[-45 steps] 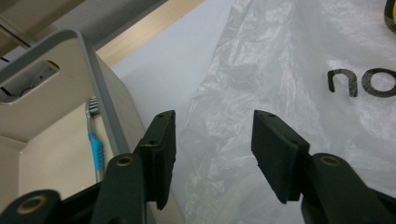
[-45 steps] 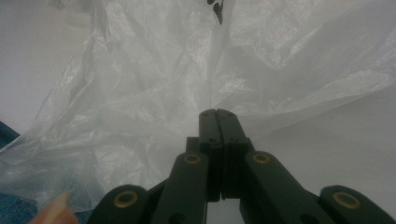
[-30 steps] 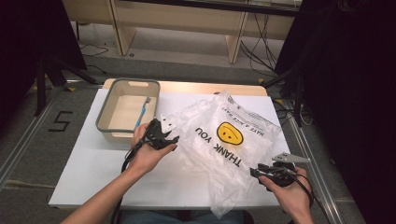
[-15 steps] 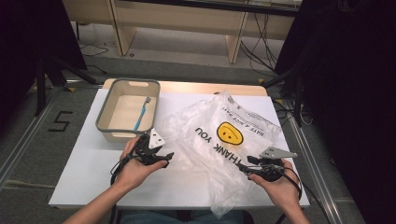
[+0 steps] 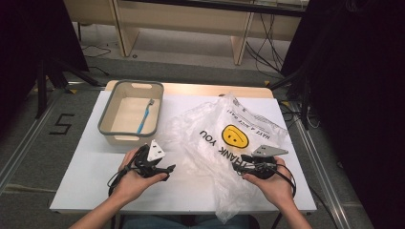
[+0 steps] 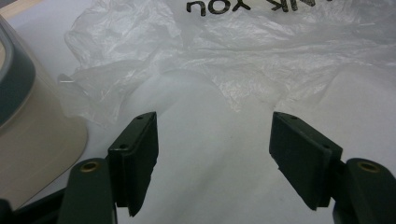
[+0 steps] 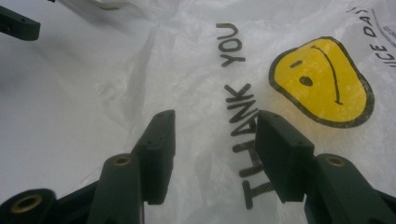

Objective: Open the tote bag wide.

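A crumpled clear plastic bag (image 5: 229, 138) printed with a yellow smiley (image 7: 322, 81) and "THANK YOU" lies across the table's middle and right. My left gripper (image 5: 167, 171) is held low near the front, just left of the bag. In the left gripper view my left gripper (image 6: 215, 123) stands open over bare white table, with the bag's edge (image 6: 154, 79) just ahead. My right gripper (image 5: 242, 165) sits at the bag's near right side. In the right gripper view my right gripper (image 7: 215, 119) is open, its jaws on either side of the word "THANK", with nothing pinched.
A beige bin with a grey rim (image 5: 107, 114) stands at the back left and holds a thin blue utensil (image 5: 143, 119). Its wall (image 6: 28, 135) is close on the left of my left gripper. Table edges run near both hands at the front.
My left gripper has drawn back from beside the bin toward the front edge. My right gripper has moved left onto the bag's near side.
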### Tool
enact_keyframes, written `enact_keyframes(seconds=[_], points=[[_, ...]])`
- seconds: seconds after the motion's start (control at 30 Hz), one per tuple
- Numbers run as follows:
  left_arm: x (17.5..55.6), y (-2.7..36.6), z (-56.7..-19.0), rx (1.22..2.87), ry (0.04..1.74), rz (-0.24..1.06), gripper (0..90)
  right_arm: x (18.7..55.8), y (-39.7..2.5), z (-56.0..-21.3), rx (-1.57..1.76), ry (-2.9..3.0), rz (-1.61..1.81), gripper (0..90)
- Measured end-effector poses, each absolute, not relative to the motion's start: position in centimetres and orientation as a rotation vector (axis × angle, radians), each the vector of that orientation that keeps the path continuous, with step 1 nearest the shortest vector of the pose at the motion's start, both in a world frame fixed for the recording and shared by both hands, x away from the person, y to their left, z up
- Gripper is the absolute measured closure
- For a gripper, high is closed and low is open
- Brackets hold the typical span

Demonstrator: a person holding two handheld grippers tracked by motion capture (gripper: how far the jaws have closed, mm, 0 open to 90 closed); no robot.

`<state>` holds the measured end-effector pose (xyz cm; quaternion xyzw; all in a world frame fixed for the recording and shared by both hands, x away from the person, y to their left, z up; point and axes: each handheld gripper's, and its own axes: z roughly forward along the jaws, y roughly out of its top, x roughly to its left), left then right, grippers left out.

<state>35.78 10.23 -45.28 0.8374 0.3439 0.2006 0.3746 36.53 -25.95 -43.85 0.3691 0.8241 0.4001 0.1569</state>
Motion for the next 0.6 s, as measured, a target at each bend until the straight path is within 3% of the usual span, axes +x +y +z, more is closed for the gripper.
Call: enact_keyframes(seconds=[0.6], points=[[35.2,8.5,-46.2,2.179,0.841,0.465,37.2,38.4,-22.0,-44.5,0.988,2.439,1.155,50.9]])
